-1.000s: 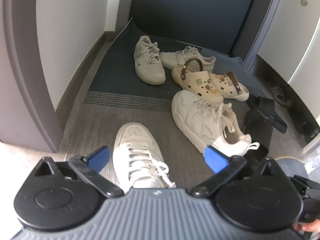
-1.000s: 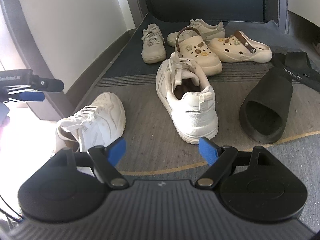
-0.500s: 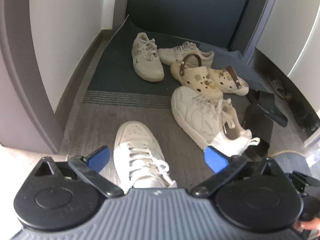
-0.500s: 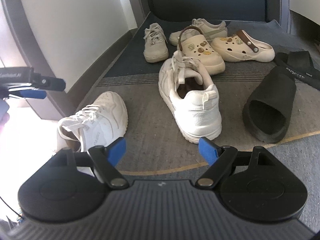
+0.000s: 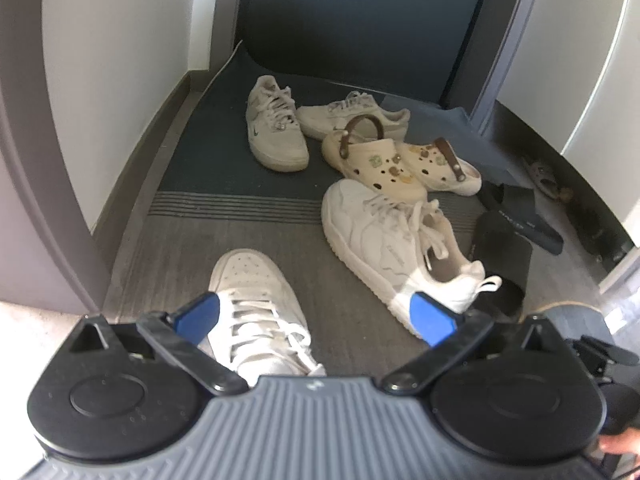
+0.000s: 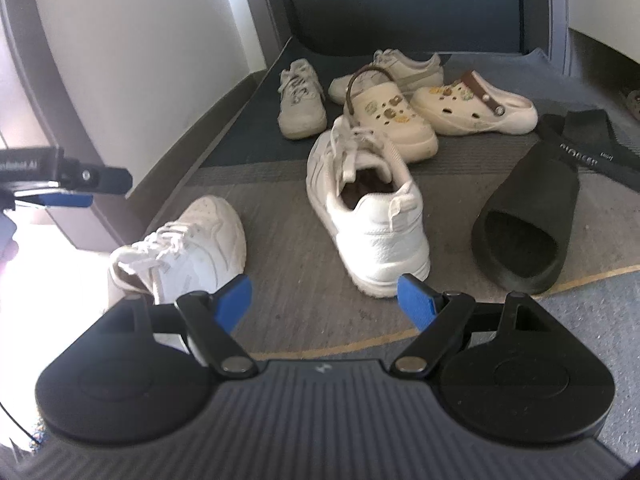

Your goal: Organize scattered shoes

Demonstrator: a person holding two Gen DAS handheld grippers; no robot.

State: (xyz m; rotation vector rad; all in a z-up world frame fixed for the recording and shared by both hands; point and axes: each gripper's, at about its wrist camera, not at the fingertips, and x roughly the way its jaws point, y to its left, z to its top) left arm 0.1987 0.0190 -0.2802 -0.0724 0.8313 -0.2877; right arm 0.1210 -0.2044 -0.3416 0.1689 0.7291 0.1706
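You have drawn both grippers back a little since a second ago, so the shoes sit smaller and farther off in both views; none of them has shifted. Take the dark ribbed doormat (image 5: 224,152) as your landmark. Largest is the black rubber slide (image 6: 524,220), a smooth moulded tube lying on the grey carpet in front of the mat's right end. Left of it, also in front of the mat, stands the chunky white leather sneaker (image 6: 360,204), heel toward you, laces loose. Farther left and nearer you lies its mate (image 5: 252,300) — perforated toe, laces splayed. On the mat itself, two cream foam clogs (image 5: 376,162) with brown straps and small charms lie touching, and behind them two worn beige low sneakers (image 5: 276,136). Your left gripper (image 5: 316,314) hangs over the nearer white sneaker, blue pads spread wide, gripping nothing. Your right gripper (image 6: 326,302) is likewise spread and empty.
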